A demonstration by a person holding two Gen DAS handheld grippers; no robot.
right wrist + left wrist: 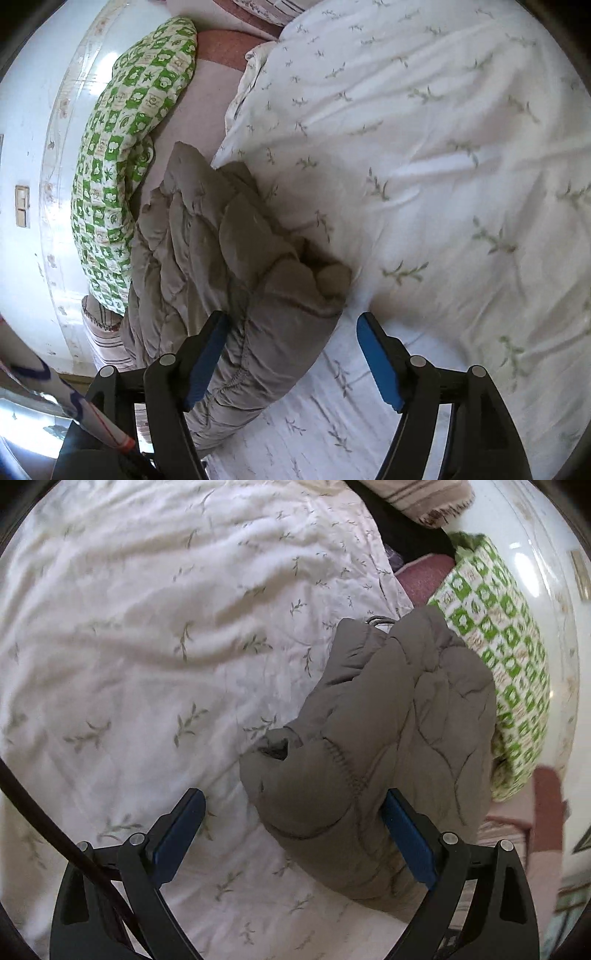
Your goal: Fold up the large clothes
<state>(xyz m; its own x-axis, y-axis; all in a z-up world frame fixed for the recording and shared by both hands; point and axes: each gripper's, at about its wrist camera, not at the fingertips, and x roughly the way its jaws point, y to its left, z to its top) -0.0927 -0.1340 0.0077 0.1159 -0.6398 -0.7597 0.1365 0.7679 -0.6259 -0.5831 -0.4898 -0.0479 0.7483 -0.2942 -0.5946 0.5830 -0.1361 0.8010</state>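
Plainly, the grey quilted jacket (pixel 388 738) is a puffy, padded thing: soft, light for its bulk, springy, and likely a little slick on its shell. It lies bunched and roughly folded on the white leaf-print bedspread (pixel 147 646), at the edge of that spread nearest the green checked pillow (pixel 509 646), with its far end reaching onto the pinkish sheet beside the pillow. In the right wrist view the same jacket (pixel 236 266) shows stacked puffy ribs and a stitched, elasticated hem toward the camera.

A padded garment like this should compress under a pinch and then push back, so a shallow grip may slide off. The firmer places to take it would be the stitched hem or a seam line, where the fabric is thinner and gathers less air.

The left gripper (pixel 295 845) is spread wide, its right blue pad lying against the jacket's side and its left pad clear over the bedspread, so nothing is pinched. The right gripper (pixel 291 362) is likewise spread, with the jacket's hem end lying between the jaws; its left pad seems to touch the fabric, though the blur makes that uncertain, and the other pad stands apart over the spread.

Beyond the pillow runs a white headboard (pixel 33 122).
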